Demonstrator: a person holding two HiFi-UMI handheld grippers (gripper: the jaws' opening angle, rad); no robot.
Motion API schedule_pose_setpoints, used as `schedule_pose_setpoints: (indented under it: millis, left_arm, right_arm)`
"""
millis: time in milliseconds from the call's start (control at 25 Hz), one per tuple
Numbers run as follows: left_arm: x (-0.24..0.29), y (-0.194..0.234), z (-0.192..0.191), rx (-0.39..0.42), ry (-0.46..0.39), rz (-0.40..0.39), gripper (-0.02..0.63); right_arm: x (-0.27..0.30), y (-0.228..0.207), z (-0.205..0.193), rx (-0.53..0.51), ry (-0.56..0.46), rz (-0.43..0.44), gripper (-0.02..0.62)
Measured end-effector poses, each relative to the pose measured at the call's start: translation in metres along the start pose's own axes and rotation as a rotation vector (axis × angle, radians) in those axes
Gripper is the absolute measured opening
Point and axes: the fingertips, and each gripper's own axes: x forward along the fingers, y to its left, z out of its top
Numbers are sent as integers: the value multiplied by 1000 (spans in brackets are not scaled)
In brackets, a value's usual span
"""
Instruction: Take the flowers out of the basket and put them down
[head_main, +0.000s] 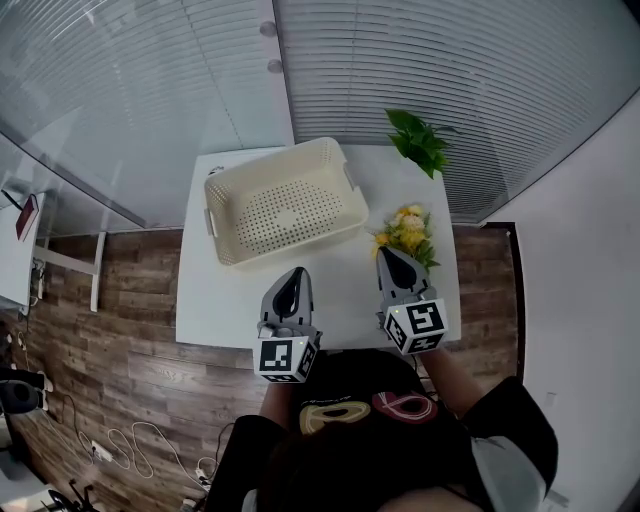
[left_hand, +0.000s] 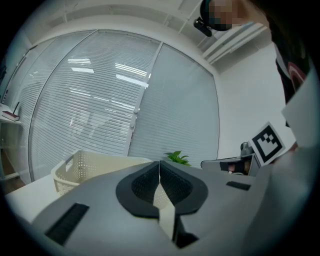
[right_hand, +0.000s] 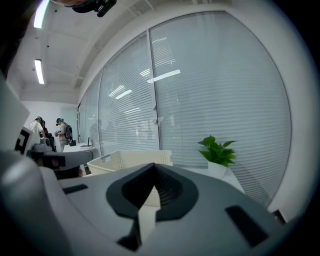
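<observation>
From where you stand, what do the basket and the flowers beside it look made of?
The basket looks like moulded plastic, cream with a matt finish: even rows of small holes pierce its floor and walls. The flowers, yellow with green leaves, could be real or fabric; they show too small to tell.

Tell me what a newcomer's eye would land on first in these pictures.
The big cream basket sits empty on the white table. A bunch of yellow flowers lies right of it, just ahead of the right gripper. Both that and the left gripper are shut and empty.
</observation>
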Motion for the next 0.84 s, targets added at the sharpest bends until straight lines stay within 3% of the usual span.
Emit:
schedule_pose_setpoints:
  millis: [840]
  left_arm:
    - [1, -2, 1, 58, -5, -5, 18]
  right_arm:
    - [1, 1, -5, -78, 8, -15, 9]
